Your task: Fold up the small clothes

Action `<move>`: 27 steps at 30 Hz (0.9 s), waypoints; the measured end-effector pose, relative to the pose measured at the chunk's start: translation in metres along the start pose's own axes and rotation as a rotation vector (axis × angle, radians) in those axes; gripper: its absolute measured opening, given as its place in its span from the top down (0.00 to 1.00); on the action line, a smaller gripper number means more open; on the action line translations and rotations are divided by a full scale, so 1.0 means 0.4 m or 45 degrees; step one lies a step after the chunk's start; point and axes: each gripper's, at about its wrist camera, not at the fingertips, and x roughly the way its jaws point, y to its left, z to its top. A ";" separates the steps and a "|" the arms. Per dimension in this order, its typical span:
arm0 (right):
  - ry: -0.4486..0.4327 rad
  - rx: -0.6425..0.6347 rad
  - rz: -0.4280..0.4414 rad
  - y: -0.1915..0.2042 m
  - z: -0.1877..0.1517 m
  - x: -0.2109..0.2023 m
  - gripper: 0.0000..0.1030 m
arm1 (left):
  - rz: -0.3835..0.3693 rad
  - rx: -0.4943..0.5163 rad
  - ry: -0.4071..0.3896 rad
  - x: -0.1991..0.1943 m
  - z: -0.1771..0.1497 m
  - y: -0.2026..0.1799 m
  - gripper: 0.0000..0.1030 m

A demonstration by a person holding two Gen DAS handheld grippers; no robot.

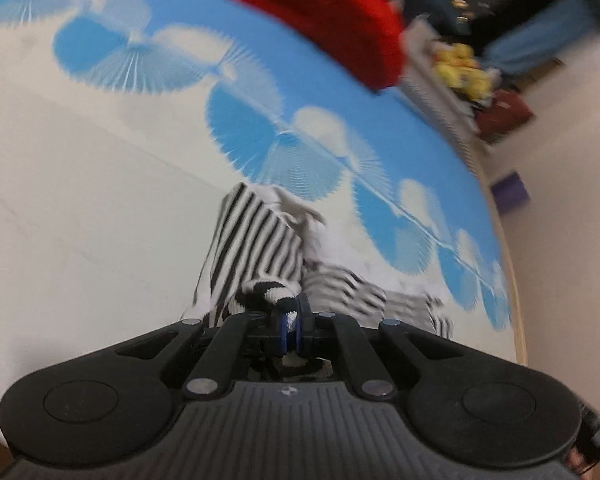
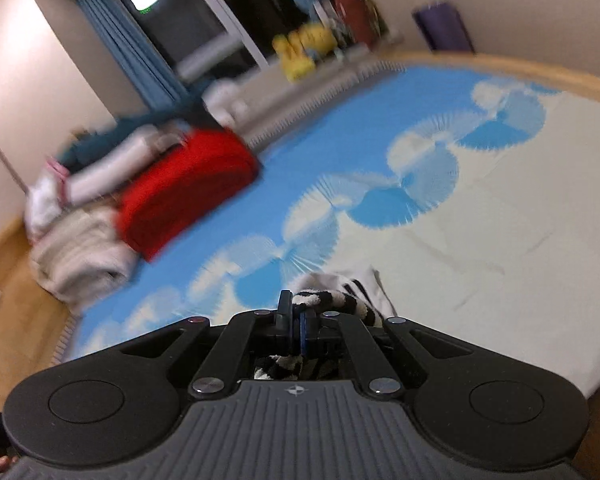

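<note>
Left gripper (image 1: 291, 322): jaws pinched tight on a fold of the striped garment (image 1: 256, 248); cloth bunches just ahead of the fingers and also shows behind them.
Right gripper (image 2: 296, 322): jaws pressed together on another part of the same garment (image 2: 332, 300); a rolled, striped edge sits beside the fingertips.
Striped garment: black-and-white stripes, small, held by both claws at once. In the left wrist view it hangs forward from the jaws, its far end over the sheet (image 1: 80, 184) near where white meets blue. Whether that end touches the sheet is hard to tell through the blur.
Sheet: covers the bed; white on one side, blue with pale fan shapes on the other.
Red item (image 2: 184, 188): a folded red piece lying on the blue part, toward the bed's far edge, well apart from the garment.
Pile (image 2: 80, 252): whitish and pink folded cloths stacked just beside the red item, at the bed's corner.
Bed frame (image 2: 500, 66): a wooden rim runs along the sheet's edge.
Yellow toy (image 2: 300, 50): sits beyond the bed, near the window; blurred.
Curtain (image 2: 128, 52): blue, hanging by the dark window.
</note>
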 end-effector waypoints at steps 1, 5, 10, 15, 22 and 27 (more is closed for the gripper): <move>0.025 0.003 -0.028 0.007 0.022 0.069 0.98 | 0.005 -0.023 0.007 0.044 0.036 0.006 0.96; 0.035 -0.007 -0.113 0.030 0.078 0.262 0.98 | -0.040 -0.144 0.025 0.172 0.125 0.042 0.96; 0.013 0.004 -0.103 0.006 0.074 0.379 0.97 | -0.141 -0.327 0.016 0.237 0.149 0.108 0.91; -0.005 0.053 -0.114 -0.030 0.079 0.404 0.87 | -0.293 -0.247 -0.039 0.207 0.182 0.072 0.65; -0.138 -0.116 -0.068 -0.017 0.084 0.365 0.62 | -0.180 0.287 -0.222 0.147 0.143 -0.069 0.48; 0.082 -0.604 0.051 0.071 0.017 0.413 0.62 | -0.015 0.734 -0.082 0.195 0.066 -0.140 0.40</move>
